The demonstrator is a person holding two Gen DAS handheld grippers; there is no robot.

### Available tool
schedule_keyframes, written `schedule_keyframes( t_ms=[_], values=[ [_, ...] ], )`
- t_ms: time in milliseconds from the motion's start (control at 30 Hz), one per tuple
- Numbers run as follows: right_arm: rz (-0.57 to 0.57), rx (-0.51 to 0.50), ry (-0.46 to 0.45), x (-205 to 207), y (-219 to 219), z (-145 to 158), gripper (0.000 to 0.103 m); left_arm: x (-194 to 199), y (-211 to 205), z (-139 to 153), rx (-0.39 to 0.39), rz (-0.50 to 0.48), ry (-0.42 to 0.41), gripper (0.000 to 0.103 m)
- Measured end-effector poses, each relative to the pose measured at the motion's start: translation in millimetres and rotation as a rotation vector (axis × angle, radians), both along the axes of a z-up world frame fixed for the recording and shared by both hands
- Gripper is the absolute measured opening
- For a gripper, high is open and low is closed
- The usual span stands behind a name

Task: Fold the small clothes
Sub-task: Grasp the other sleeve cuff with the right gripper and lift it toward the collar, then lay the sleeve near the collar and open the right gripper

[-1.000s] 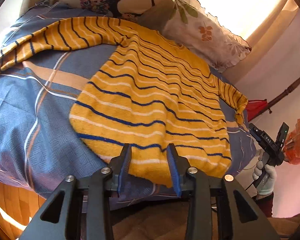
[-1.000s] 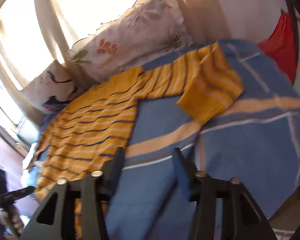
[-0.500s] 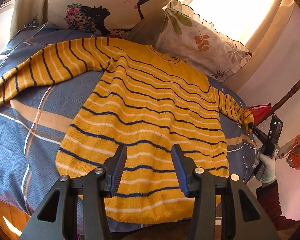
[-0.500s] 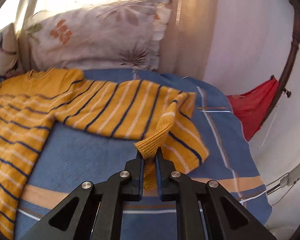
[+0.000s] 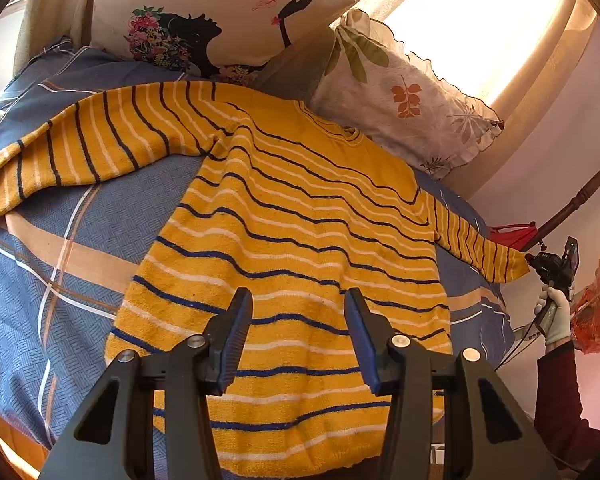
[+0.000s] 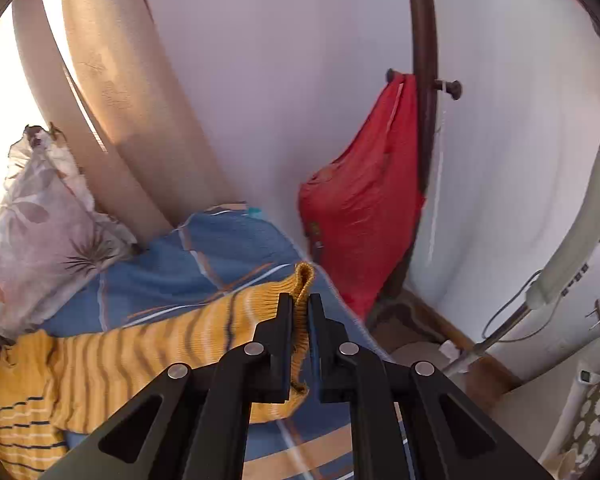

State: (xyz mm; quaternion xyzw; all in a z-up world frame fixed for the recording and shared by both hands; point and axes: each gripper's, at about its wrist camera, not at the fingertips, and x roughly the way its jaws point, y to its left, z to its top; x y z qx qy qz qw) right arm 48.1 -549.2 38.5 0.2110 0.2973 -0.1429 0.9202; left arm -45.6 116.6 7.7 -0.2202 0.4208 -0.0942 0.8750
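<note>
Sweater (image 5: 300, 240) lies flat on the bed (image 5: 60, 240), hem at the near edge. Your right gripper (image 6: 299, 308) is clamped on the cuff (image 6: 302, 280), sleeve drawn out toward the right edge; left gripper (image 5: 296, 336) hovers parted, empty, over the hem. Step: sleeve fold; next, likely carry the cuff across the body.

light: warm daylight, blown-out window (image 5: 472, 12); edges: fisheye-bent, dark corners; blur: slight

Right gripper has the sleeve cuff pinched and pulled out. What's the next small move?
Probably carry the cuff in the right gripper back across the sweater body to fold that sleeve in; the sweater lies flat and the left gripper hovers open over its hem.
</note>
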Motion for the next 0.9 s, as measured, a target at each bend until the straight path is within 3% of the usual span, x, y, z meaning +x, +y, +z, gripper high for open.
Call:
schedule_keyframes(
  t_ms=[67, 233, 500, 700, 900],
  values=[
    [0.124, 0.085, -0.017, 12.1, 29.3, 5.0, 0.008, -1.2, 8.2, -1.4, -0.004, 0.021, -0.003, 0.053],
    [0.438, 0.206, -0.038, 49.2, 151.2, 16.8, 0.008, -7.0, 27.8, -7.0, -0.031, 0.06, -0.006, 0.054],
    [0.787, 0.236, 0.005, 107.6, 382.7, 15.0, 0.008, -27.6, 60.7, -14.3, -0.05, 0.121, -0.016, 0.054],
    [0.932, 0.215, 0.08, 137.3, 520.4, -7.5, 0.008, -38.9, 89.2, -24.3, -0.065, 0.189, 0.002, 0.054],
    [0.958, 0.153, 0.153, 166.1, 595.1, -44.4, 0.008, -44.5, 105.9, -34.6, -0.077, 0.221, 0.022, 0.054]
  ],
)
